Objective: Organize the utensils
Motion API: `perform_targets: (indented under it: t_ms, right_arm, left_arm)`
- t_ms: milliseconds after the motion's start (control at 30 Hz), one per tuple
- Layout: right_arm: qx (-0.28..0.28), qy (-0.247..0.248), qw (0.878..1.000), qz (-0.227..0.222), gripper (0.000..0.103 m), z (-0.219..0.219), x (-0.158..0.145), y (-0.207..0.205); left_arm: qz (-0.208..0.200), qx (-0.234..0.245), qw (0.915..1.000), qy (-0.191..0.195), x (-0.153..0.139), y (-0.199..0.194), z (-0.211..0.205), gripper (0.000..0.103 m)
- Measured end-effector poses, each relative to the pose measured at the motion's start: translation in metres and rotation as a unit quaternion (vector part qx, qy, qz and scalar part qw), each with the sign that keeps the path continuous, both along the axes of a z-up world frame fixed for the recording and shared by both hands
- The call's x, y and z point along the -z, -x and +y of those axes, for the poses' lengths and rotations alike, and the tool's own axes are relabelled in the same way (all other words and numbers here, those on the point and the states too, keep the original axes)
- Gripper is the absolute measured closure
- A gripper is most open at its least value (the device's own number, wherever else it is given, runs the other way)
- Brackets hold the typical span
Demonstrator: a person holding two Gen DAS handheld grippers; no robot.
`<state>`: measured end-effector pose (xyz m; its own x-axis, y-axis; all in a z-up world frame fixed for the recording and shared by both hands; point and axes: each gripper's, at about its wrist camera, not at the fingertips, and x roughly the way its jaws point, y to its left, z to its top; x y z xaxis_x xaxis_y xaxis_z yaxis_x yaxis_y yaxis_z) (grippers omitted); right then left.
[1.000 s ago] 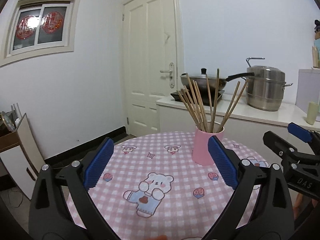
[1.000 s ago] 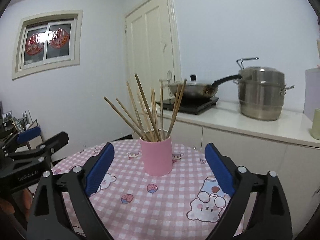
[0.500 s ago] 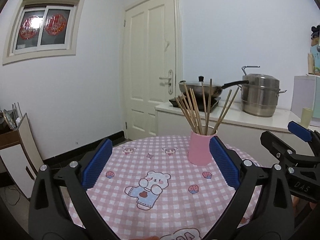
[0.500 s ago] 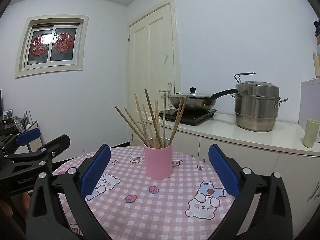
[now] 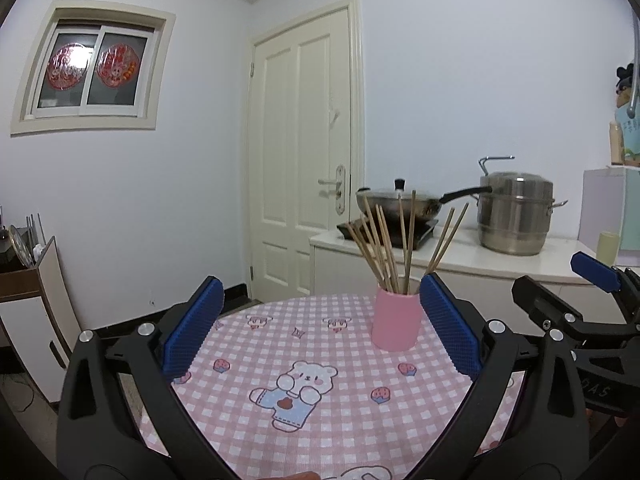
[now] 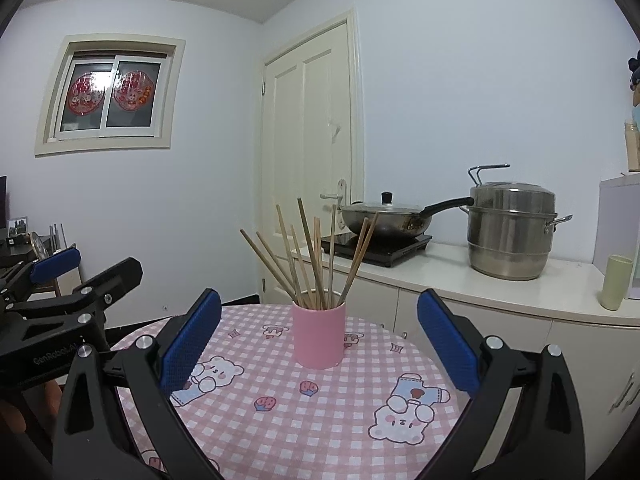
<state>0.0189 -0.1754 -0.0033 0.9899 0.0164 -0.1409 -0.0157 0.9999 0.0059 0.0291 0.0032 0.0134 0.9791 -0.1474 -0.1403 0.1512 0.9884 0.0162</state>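
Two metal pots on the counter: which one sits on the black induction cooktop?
The long-handled wok with the black-knobbed lid sits on the cooktop. The taller stacked steamer pot stands directly on the counter, to its right.

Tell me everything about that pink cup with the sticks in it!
The plain pink round cup looks smooth, maybe plastic, with no handle. It stands upright on the pink checked bear tablecloth. A bunch of thin brown wooden chopsticks stands inside, fanning outward over its rim. Neither claw touches it.
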Motion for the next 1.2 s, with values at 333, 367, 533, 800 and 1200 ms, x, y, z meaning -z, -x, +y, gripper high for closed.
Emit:
perform_targets:
  t_ms: [333,367,533,800,1200]
  right_arm:
    - [0.000,0.000,1.000,-0.016,0.008,0.002,-0.006,0.012]
    - [0.001,0.001,1.000,-0.018,0.008,0.002,-0.007,0.013]
    - [0.001,-0.001,1.000,-0.019,0.008,0.003,-0.007,0.016]
    - [0.002,-0.002,1.000,-0.015,0.008,0.004,-0.005,0.016]
    - [0.001,-0.006,1.000,-0.009,0.008,0.005,-0.002,0.013]
  left_arm:
    - [-0.021,0.000,0.9998,-0.004,-0.006,0.012,-0.003,0.006]
    - [-0.021,0.002,0.9998,-0.001,-0.006,0.012,-0.003,0.006]
    - [-0.021,0.000,0.9998,-0.005,-0.005,0.013,-0.004,0.006]
    - [-0.026,-0.002,0.9996,-0.007,-0.004,0.014,-0.003,0.006]
    - [-0.027,-0.006,0.9996,-0.009,-0.003,0.014,-0.003,0.006]
